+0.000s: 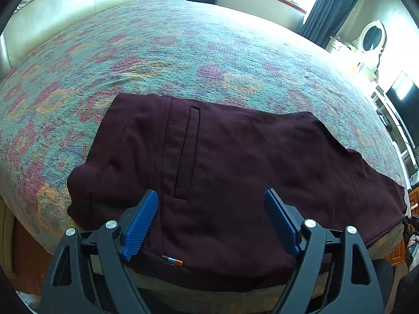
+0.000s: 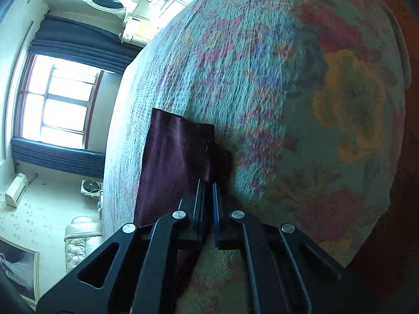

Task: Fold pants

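The left gripper (image 1: 210, 201), jaws spread, hovered over dark maroon cloth pants (image 1: 222, 162) at lower centre; the right gripper (image 2: 208, 183) pinched their hem on the floral woven bedspread (image 1: 170, 52).

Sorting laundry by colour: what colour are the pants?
Dark maroon pants, clearest in the left wrist view.

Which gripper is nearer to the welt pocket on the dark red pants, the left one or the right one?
Left. The left gripper hovers with open jaws just below the welt pocket. The right gripper is shut on the hem end of the pants, away from it.
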The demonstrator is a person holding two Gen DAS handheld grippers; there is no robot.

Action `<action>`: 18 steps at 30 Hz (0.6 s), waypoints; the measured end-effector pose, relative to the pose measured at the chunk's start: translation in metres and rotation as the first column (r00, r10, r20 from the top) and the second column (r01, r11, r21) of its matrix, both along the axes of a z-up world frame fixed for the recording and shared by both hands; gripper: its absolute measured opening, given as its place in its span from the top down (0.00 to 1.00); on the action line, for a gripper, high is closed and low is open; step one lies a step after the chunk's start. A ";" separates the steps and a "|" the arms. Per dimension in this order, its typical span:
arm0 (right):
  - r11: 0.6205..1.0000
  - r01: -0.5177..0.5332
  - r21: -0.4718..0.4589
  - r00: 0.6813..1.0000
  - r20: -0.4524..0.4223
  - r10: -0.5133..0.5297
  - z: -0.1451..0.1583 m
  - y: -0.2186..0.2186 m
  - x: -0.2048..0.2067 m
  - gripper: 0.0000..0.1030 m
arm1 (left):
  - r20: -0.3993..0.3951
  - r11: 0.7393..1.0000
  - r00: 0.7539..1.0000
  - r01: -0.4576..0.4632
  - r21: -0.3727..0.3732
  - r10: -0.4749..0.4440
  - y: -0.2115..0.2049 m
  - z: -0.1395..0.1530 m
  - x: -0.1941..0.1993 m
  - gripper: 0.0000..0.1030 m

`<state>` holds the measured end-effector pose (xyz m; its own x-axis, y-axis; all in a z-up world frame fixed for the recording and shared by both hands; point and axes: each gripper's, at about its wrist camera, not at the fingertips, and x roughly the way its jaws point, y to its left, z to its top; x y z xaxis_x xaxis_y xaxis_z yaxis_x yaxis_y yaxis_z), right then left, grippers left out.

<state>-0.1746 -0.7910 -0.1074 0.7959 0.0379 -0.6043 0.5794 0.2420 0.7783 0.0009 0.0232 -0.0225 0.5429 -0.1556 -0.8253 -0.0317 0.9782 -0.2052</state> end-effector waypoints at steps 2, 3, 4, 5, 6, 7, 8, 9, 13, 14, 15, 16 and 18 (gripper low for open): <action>0.999 -0.035 -0.010 0.999 -0.023 0.035 0.008 -0.002 0.001 0.94 | 0.000 1.000 1.000 -0.004 -0.004 0.004 0.002 0.000 0.000 0.21; 0.999 -0.049 -0.022 0.998 -0.039 0.048 0.014 -0.003 0.000 0.91 | 0.001 1.000 1.000 -0.006 -0.004 0.006 0.002 0.000 0.000 0.21; 0.997 -0.061 -0.040 0.997 -0.057 0.058 0.022 -0.004 -0.001 0.89 | 0.003 1.000 1.000 -0.006 -0.005 0.006 0.002 0.000 0.000 0.21; 0.994 -0.075 -0.076 0.995 -0.079 0.068 0.031 -0.007 -0.003 0.84 | 0.007 1.000 1.000 -0.003 -0.006 0.003 0.002 0.001 0.000 0.21; 0.989 -0.084 -0.121 0.993 -0.095 0.072 0.040 -0.010 -0.005 0.77 | 0.016 1.000 1.000 0.003 -0.007 -0.003 0.002 0.002 0.000 0.21; 0.981 -0.097 -0.168 0.991 -0.106 0.080 0.050 -0.016 -0.006 0.72 | 0.030 1.000 0.999 0.012 -0.008 -0.012 0.001 0.004 -0.001 0.21; 0.973 -0.124 -0.193 0.988 -0.119 0.102 0.056 -0.023 -0.003 0.53 | 0.051 1.000 0.998 0.025 -0.006 -0.025 0.000 0.007 -0.002 0.21; 0.967 -0.153 -0.202 0.984 -0.125 0.130 0.059 -0.029 0.002 0.43 | 0.072 0.999 0.997 0.035 0.005 -0.036 -0.002 0.010 -0.004 0.21; 0.924 -0.304 -0.231 0.948 -0.174 0.268 0.058 -0.045 0.032 0.42 | 0.119 0.994 0.991 0.050 0.095 -0.061 -0.011 0.016 -0.005 0.17; 0.914 -0.328 -0.238 0.938 -0.193 0.287 0.055 -0.045 0.039 0.42 | 0.122 0.994 0.991 0.045 0.097 -0.056 -0.012 0.016 -0.004 0.17; 0.905 -0.364 -0.221 0.925 -0.200 0.323 0.050 -0.046 0.049 0.42 | 0.119 0.995 0.992 0.037 0.090 -0.048 -0.011 0.015 -0.004 0.17; 0.899 -0.396 -0.186 0.912 -0.196 0.361 0.045 -0.043 0.056 0.42 | 0.111 0.996 0.993 0.031 0.079 -0.040 -0.010 0.014 -0.002 0.17; 0.890 -0.427 -0.158 0.896 -0.207 0.393 0.037 -0.040 0.067 0.36 | 0.091 0.998 0.996 0.016 0.059 -0.022 -0.008 0.010 0.000 0.17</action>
